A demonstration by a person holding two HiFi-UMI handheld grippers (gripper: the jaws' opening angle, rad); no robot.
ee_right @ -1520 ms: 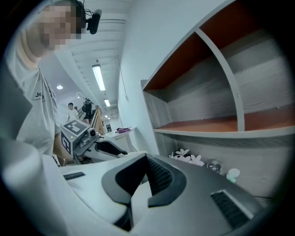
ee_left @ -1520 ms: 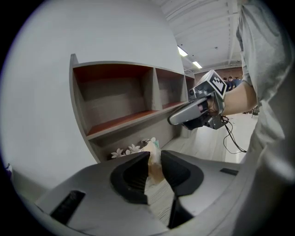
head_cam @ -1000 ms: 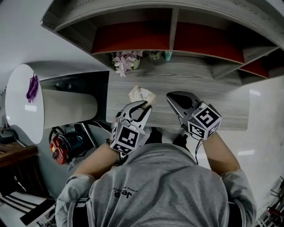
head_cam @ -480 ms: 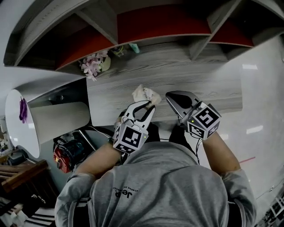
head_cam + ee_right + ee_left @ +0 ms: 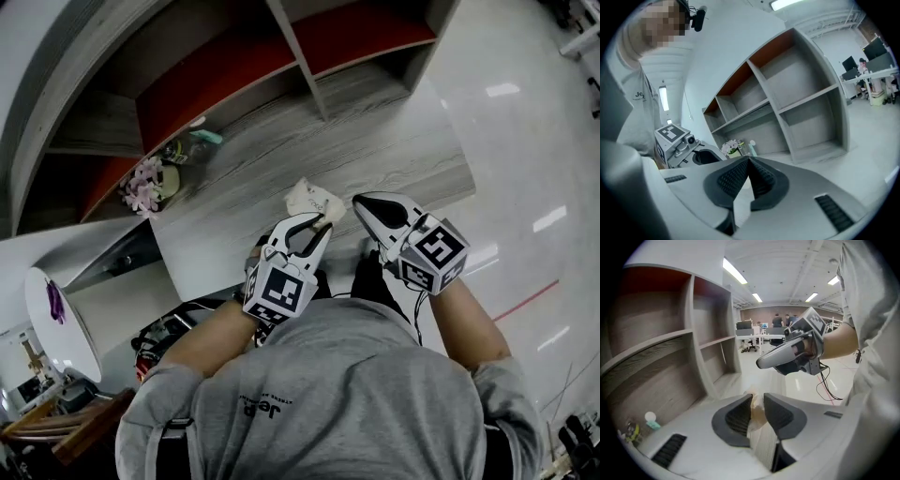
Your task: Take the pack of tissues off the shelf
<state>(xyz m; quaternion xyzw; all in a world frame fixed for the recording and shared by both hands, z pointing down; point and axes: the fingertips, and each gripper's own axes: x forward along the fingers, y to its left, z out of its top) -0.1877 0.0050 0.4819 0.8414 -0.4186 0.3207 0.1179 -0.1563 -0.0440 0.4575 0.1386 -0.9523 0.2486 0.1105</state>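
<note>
Grey wood-grain shelf (image 5: 375, 141) with red backs up ahead. Gripping the pack of tissues (image 5: 314, 199) in the left claw (image 5: 314, 225), seemingly just off its near edge; right claw (image 5: 367, 208) pinched shut on nothing. Looks like the carry-away step, next calls for pulling back without easing the squeeze.

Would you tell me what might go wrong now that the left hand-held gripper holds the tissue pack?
The left hand-held gripper pinches the pack of tissues only by its near edge; most of it sticks out past the tips, so the pack may slip out.
The shut right hand-held gripper sits close beside it and might knock it.
</note>
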